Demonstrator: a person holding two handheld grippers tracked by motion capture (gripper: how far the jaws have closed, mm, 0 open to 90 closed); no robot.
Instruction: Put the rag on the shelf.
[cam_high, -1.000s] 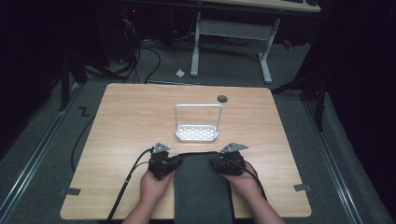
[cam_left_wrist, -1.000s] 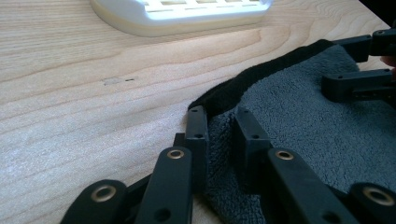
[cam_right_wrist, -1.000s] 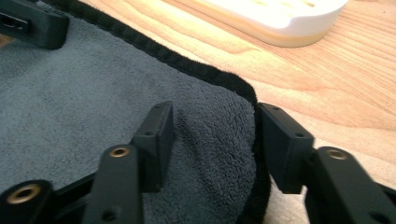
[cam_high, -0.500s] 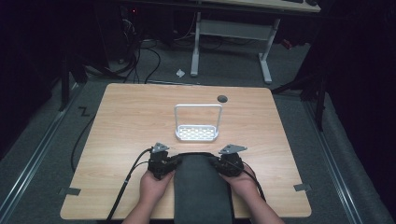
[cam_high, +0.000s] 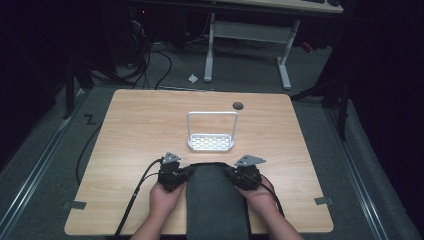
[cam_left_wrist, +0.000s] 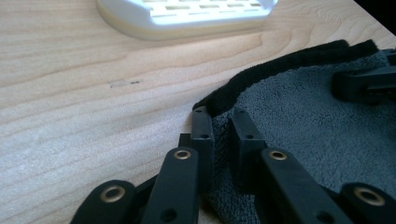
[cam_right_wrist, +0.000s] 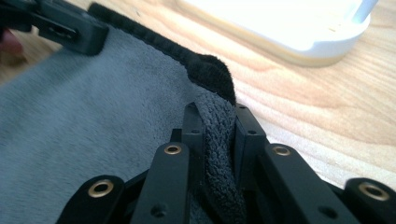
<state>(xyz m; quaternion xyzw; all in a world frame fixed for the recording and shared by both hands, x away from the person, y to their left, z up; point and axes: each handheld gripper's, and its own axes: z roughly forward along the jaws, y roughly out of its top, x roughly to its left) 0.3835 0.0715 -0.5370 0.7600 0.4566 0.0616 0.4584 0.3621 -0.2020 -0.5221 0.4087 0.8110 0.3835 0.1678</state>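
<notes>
- Dark room around a pale wooden table (cam_high: 135, 130) with one small round hole near its upper edge, grey carpet and cables beyond
- White perforated rack with a wire hoop (cam_high: 211, 132) stands mid-frame, just above the cloth
- Dark grey fleecy towel (cam_high: 216, 200) lies bottom centre
- Left gripper (cam_left_wrist: 223, 122), jaws just closing, pinches the towel's corner
- Right gripper (cam_right_wrist: 218, 120) clamps the other corner
</notes>
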